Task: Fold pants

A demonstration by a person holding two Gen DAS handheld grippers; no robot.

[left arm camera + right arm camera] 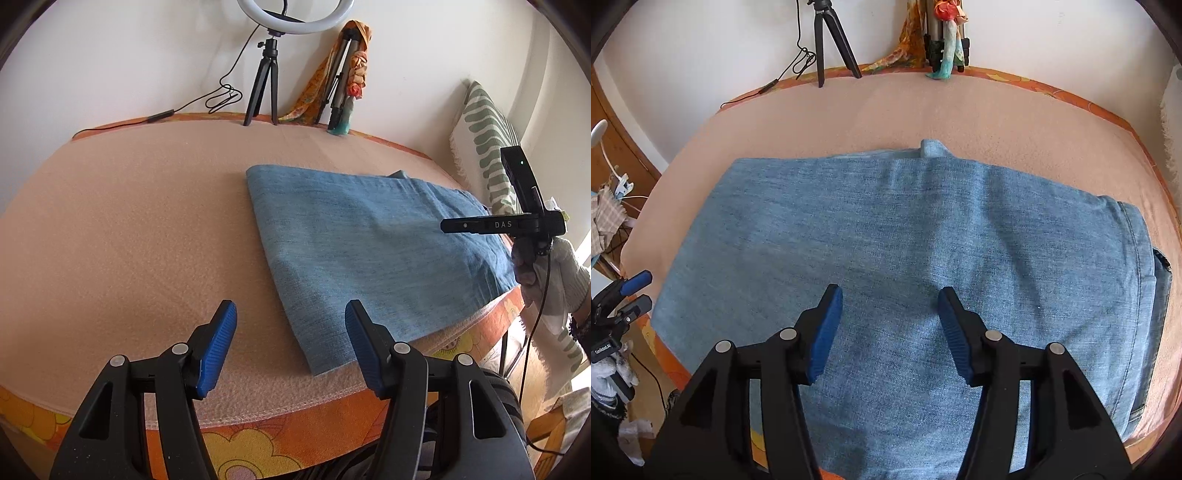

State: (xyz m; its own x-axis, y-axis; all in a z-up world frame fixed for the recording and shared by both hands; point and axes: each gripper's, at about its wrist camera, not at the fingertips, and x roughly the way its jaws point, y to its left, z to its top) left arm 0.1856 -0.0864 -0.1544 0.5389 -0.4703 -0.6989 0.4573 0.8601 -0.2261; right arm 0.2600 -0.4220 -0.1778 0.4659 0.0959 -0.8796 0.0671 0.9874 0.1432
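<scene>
Pants (905, 266), blue denim, folded into a broad flat slab on the peach blanket (129, 229) that covers the table. They lie toward the blanket's right side, with their near edge running along the table's front edge.

My left gripper (291, 347) hangs over bare blanket at the front edge, just left of the denim's near corner; jaws stand apart, nothing between them. My right gripper (890, 332) hovers over the middle of the denim, jaws likewise parted, pads clear of the cloth as far as I can tell.

No containers in either view.

Left wrist view only: a ring light (295, 16) on a small black tripod (264, 85) at the far edge, its cable (207, 99) trailing left; a striped cushion (487, 147) off the right corner; my right hand in a white glove (550, 273) holding its device.

Right wrist view only: the stitched seam and folded-under layers at the denim's right end; a clip lamp (613, 177) and clutter off the table's left side; my left gripper's blue pads (637, 282) at the frame's left edge.
</scene>
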